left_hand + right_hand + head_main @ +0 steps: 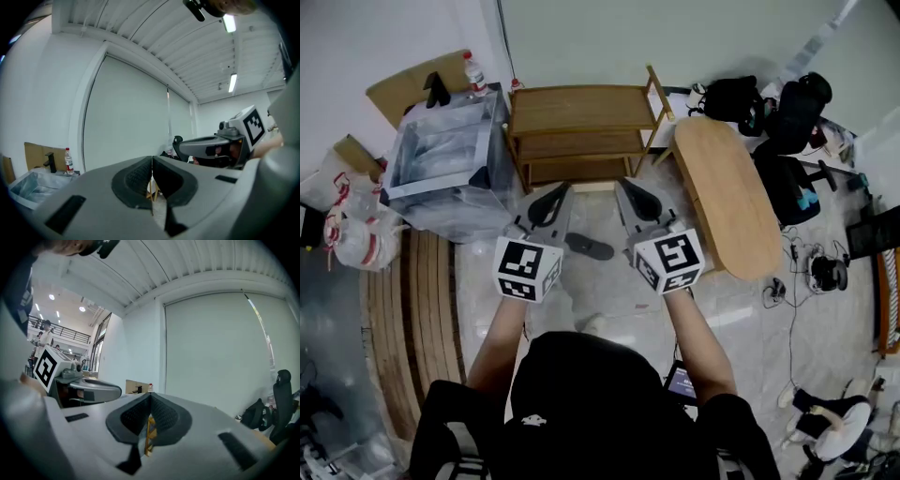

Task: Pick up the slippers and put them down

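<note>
Jaws are closed on both sides: in the left gripper [546,202] view the dark ribbed pads meet with nothing between them, and the right gripper [636,199] view shows the same. Through the sliver below the pads I see only a far-off bit of the wooden shoe rack [581,108]. Both grippers point level toward the rack at my 12 o'clock. The dark slipper [589,247] lies flat on the floor, also at 12 o'clock. It is between the two grippers in the head view, below them and touching neither. I judge this fits two stages: a slipper waiting to be picked up, or one already set down and let go. I cannot tell which, so I will not commit to a move. Any grasp would need one pair of jaws to part and tip down from level onto the slipper. My count is two grippers and one slipper I am sure of. A pale shape close to my body may be a foot or a shoe, I cannot tell. There is also one three-shelf rack, one clear plastic bin [450,159] at 10 o'clock, and one water bottle [473,73] beyond it.
</note>
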A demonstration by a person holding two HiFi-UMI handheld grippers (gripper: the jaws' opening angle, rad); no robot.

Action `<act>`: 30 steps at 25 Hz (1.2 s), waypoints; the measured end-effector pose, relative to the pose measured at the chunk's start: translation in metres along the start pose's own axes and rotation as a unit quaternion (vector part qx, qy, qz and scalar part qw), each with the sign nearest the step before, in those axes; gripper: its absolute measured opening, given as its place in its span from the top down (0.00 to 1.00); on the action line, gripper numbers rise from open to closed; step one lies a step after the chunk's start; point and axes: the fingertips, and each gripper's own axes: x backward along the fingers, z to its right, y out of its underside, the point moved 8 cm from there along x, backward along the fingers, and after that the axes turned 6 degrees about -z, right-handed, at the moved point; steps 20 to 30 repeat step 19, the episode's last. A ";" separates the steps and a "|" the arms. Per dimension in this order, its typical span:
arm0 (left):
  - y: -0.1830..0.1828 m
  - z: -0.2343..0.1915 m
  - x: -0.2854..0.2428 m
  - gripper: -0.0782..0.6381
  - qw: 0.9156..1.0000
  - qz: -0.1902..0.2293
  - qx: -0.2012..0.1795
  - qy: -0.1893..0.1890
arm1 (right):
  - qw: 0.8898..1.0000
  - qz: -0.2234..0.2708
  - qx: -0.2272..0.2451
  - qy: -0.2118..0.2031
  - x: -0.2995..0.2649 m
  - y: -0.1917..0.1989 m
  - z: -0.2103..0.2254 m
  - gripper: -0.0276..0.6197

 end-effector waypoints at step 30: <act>-0.003 -0.002 0.008 0.88 1.000 0.004 -0.011 0.000 | 1.000 0.007 -0.003 0.008 0.002 -0.003 -0.003 0.96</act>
